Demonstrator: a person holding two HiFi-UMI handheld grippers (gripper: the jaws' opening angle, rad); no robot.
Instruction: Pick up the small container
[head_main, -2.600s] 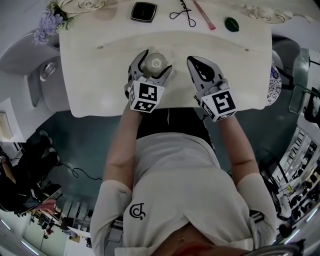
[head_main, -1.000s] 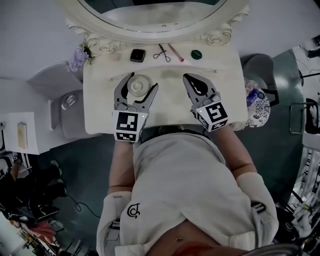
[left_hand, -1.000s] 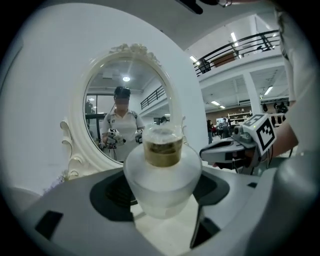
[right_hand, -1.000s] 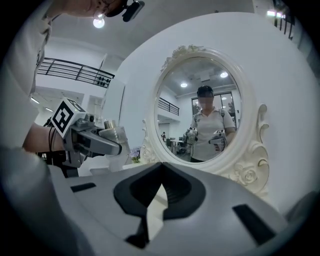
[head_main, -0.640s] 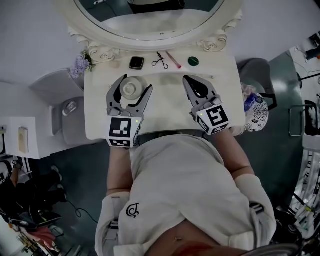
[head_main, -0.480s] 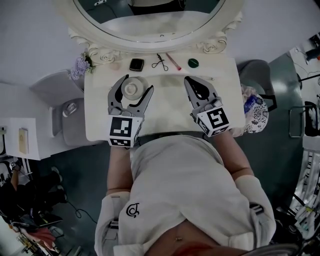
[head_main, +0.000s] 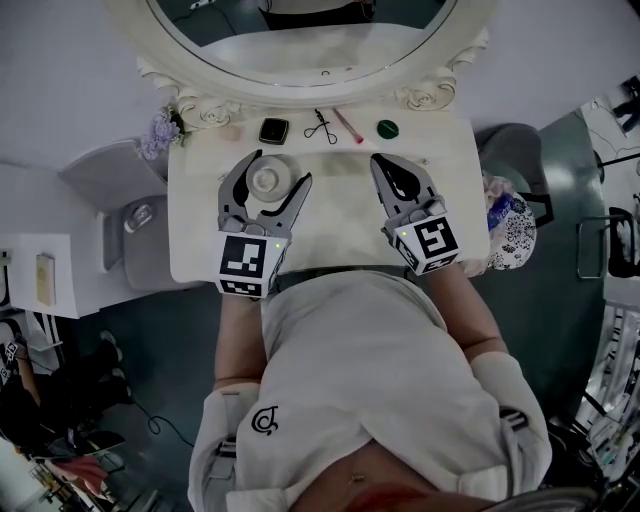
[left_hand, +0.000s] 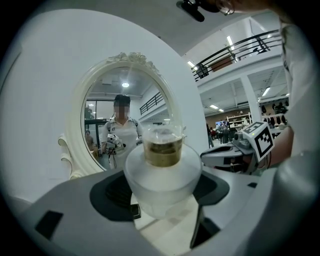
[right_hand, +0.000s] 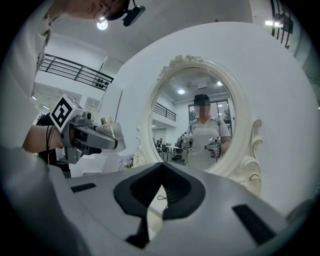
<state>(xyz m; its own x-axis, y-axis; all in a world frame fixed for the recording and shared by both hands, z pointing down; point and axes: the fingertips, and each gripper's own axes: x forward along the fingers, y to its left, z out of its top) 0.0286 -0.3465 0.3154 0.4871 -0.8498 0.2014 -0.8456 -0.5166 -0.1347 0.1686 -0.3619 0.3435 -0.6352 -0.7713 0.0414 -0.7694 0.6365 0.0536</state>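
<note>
The small container (head_main: 266, 180) is a frosted white jar with a clear domed cap over a yellowish core (left_hand: 162, 150). My left gripper (head_main: 270, 178) is shut on it, one jaw at each side of its wide body (left_hand: 162, 180), and holds it a little above the white vanity top (head_main: 330, 235). My right gripper (head_main: 396, 176) hovers over the right half of the vanity, shut and empty (right_hand: 161, 172). From the right gripper view, the left gripper (right_hand: 85, 137) shows at the left with the container (right_hand: 110, 131) in its jaws.
Along the back edge lie a black compact (head_main: 273, 130), a metal scissor-like tool (head_main: 321, 126), a pink stick (head_main: 347, 124) and a green round lid (head_main: 387, 128). Purple flowers (head_main: 158, 135) stand at the back left. An oval mirror (head_main: 300, 40) rises behind.
The head view has pulled back since the earliest frame and now takes in the mirror. The left gripper keeps its hold on the container; both grippers barely shift in the last half second.
</note>
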